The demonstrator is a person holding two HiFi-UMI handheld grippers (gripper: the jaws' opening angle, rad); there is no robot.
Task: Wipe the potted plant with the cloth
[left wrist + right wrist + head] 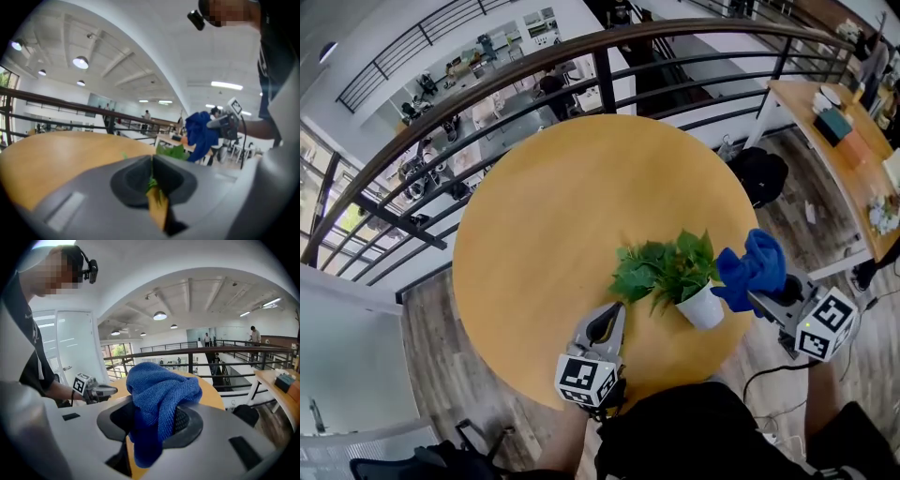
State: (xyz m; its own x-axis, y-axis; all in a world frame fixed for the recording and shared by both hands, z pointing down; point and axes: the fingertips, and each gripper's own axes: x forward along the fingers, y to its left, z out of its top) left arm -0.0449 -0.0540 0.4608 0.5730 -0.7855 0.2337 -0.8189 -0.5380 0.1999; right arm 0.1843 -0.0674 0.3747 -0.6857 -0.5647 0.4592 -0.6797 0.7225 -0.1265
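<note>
Round and honey-coloured, the wooden table (562, 206) stands against a dark railing (487, 84) that overlooks a lower floor. The potted plant (667, 267) sits upright in its white pot (704, 307) close to the table's near edge, right in front of the person.

The left gripper (616, 309) is clenched tight on a leaf at the plant's left side. A sliver of green shows pinched between its jaws, as if to steady the foliage. The right gripper (757, 296) is clamped on the blue cloth (755, 265), which bunches over its jaws in a loose wad. It holds the cloth just beside the leaves on the plant's right, above the pot. Whether the cloth touches a leaf, I cannot tell from here.

As I judge it, the getting-ready is done: the cloth is in hand, the plant is braced, and both tools are at the plant. The wiping itself looks barely begun at best, and nothing on the leaves shows which, if any, have been cleaned. What is left, by my reckoning, is nearly all of the real work: drawing the cloth over the leaves, perhaps the pinched one first, and working round the rest of the plant.
</note>
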